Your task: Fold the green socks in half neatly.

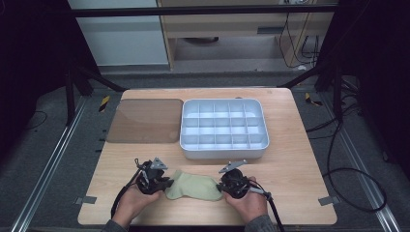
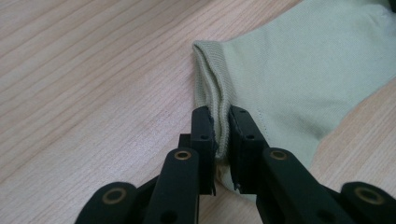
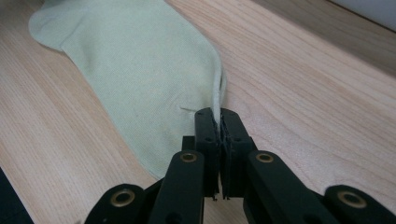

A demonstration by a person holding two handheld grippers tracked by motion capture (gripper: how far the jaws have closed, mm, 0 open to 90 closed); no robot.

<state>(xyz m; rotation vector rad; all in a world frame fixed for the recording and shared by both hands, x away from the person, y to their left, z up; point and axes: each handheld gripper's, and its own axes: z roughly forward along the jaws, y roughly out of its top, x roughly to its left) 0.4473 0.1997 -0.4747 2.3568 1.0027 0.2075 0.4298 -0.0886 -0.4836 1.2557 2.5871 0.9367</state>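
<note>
Two claws clamp one pale green sock [image 1: 193, 187] lying between them: left claw [image 2: 221, 133] on its ribbed cuff, right claw [image 3: 219, 128] on its opposite edge.

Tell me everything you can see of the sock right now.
The sock is pale yellow-green, of fine knit fabric, with a ribbed cuff at one end. It lies flat on the wooden table, near the front edge, in front of the white compartment tray. The left gripper is shut on the cuff's edge, which stands pinched up between its pads. The right gripper is shut on the edge at the opposite end. The rounded toe shows far off in the right gripper view.
</note>
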